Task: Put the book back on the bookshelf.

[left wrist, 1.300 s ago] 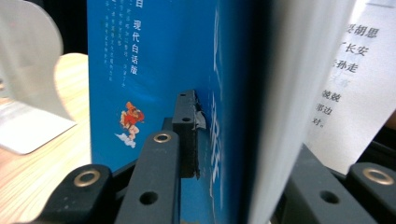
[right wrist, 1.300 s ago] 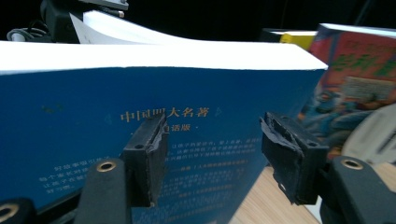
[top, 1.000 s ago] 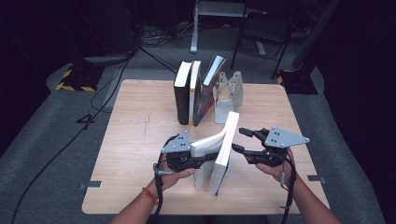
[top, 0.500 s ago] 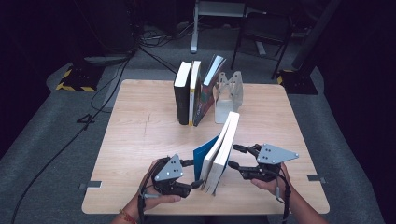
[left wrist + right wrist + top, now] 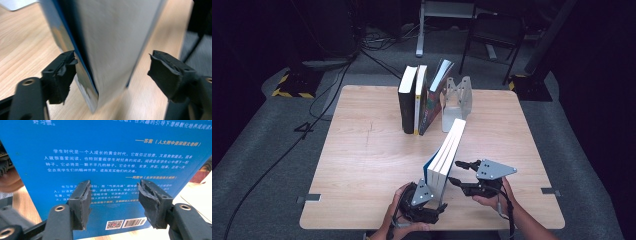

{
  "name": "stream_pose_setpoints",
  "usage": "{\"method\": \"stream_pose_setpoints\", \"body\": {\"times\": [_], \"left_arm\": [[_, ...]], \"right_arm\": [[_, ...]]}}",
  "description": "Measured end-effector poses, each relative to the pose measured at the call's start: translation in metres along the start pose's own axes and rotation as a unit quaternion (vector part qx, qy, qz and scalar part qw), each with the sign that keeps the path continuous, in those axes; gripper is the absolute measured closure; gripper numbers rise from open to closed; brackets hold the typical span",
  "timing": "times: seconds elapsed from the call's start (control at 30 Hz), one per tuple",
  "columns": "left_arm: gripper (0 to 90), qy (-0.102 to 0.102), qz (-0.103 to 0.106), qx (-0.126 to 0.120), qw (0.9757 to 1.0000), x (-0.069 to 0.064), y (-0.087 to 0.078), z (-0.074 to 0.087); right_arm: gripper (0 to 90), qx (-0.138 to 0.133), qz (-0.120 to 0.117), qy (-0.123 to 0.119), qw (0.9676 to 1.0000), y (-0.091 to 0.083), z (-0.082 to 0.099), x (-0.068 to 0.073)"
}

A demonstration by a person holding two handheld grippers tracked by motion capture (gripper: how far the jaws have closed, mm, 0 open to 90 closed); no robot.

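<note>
The tabletop is pale wood with fine grain and a matt finish. The book has a glossy blue cover and matt white paper pages. Rough, chewed black rubber covers the fingers. The bookend looks like dull grey metal.

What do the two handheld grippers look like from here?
Both are black. The right gripper has a grey three-cornered plate on top and a black cable trailing back; the left gripper carries a smaller grey plate. Their fingers end in rough black pads.

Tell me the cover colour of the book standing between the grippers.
Blue, with light printed text; the right gripper view shows the book best.
</note>
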State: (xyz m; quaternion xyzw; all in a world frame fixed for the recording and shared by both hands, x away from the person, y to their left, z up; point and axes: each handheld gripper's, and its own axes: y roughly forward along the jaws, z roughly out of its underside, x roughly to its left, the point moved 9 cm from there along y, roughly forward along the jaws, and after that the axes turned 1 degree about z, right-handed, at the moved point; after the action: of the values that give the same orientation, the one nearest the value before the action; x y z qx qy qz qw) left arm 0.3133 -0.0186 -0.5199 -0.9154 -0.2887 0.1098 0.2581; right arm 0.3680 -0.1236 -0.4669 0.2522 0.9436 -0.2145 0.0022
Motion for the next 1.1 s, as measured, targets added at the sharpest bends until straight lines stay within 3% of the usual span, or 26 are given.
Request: {"method": "stream_pose_setpoints", "body": {"times": [0.07, 0.13, 0.17, 0.3, 0.43, 0.57, 0.7, 0.8, 0.83, 0.87, 0.97, 1.03, 1.1], "left_arm": [[26.3, -0.011, -0.018, -0.015, 0.9997, 0.0, 0.003, -0.002], [30.9, -0.009, -0.038, -0.017, 0.9991, 0.002, 0.004, -0.002], [36.2, -0.01, -0.038, -0.017, 0.9991, 0.003, 0.003, -0.001], [43.3, 0.003, -0.025, -0.018, 0.9995, 0.008, -0.001, -0.001], [50.0, 0.032, -0.005, -0.005, 0.9995, 0.018, -0.007, 0.001], [56.0, 0.052, 0.011, 0.01, 0.9985, 0.042, -0.02, 0.005], [57.8, 0.081, 0.054, 0.027, 0.9949, 0.059, -0.035, 0.012], [58.1, 0.095, 0.084, 0.034, 0.9913, 0.068, -0.047, 0.019], [58.1, 0.095, 0.084, 0.034, 0.9913, 0.068, -0.047, 0.019], [58.2, 0.1, 0.098, 0.04, 0.9893, 0.072, -0.054, 0.023], [58.0, 0.105, 0.109, 0.043, 0.9876, 0.077, -0.06, 0.026], [57.9, 0.101, 0.114, 0.043, 0.9875, 0.079, -0.062, 0.028], [57.4, 0.1, 0.113, 0.043, 0.9875, 0.078, -0.062, 0.028]], "right_arm": [[42.1, -0.001, 0.006, 0.001, 1.0, 0.001, 0.001, -0.002], [40.7, -0.002, 0.008, 0.001, 1.0, 0.002, 0.001, -0.002], [40.6, -0.002, 0.012, -0.004, 0.9999, 0.001, 0.0, -0.003], [41.3, -0.011, 0.027, 0.002, 0.9996, -0.002, -0.001, -0.012], [37.9, -0.001, 0.023, 0.0, 0.9997, -0.007, 0.006, -0.023], [36.0, 0.016, 0.028, -0.001, 0.9995, -0.014, 0.022, -0.038], [34.4, 0.027, 0.021, 0.012, 0.9993, -0.015, 0.032, -0.048], [33.5, 0.035, 0.009, 0.01, 0.9993, -0.011, 0.036, -0.047], [33.3, 0.037, 0.002, 0.008, 0.9993, -0.008, 0.036, -0.044], [33.2, 0.036, -0.008, 0.008, 0.9993, -0.006, 0.035, -0.041], [33.1, 0.042, -0.017, 0.004, 0.999, 0.001, 0.035, -0.036], [32.5, 0.054, -0.028, -0.01, 0.9981, 0.01, 0.035, -0.03], [32.5, 0.053, -0.038, -0.01, 0.9978, 0.018, 0.033, -0.027]]}}
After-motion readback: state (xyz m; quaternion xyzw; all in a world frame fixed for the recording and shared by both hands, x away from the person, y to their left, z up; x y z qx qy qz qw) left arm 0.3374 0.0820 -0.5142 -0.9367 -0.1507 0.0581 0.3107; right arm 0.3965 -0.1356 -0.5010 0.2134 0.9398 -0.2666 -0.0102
